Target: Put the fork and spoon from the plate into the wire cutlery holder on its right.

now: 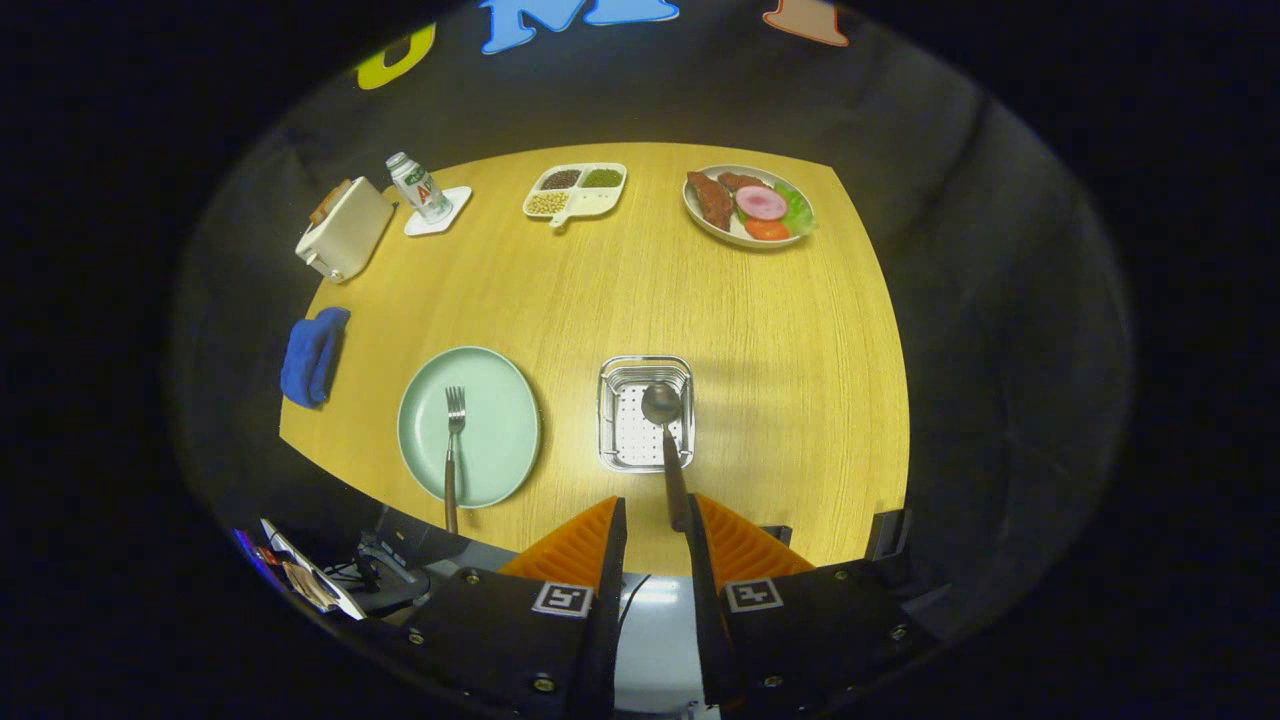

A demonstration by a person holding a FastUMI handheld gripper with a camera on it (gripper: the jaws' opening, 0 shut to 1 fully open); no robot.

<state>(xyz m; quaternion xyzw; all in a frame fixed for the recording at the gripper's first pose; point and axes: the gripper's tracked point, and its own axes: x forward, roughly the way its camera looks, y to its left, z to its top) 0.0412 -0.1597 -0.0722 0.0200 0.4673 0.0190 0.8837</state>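
Spoon's in, fork next

Gripper [655, 520] hangs high over the table edge, aimed down, fingers apart; the spoon [664, 425] leans in the holder [612, 420] by the right finger, looks released. Fork [453, 440] lies on the plate [500, 400] left; I'd grab its handle end.

Matt wood-grain table [760, 330], shiny metal spoon [662, 405] – wooden handle, wire-metal cutlery holder [608, 425], smooth glazed plate [500, 400] – blue cloth [312, 355]

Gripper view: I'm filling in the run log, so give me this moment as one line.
tool: open, spoon handle against one finger | spoon bowl over holder | fork on plate
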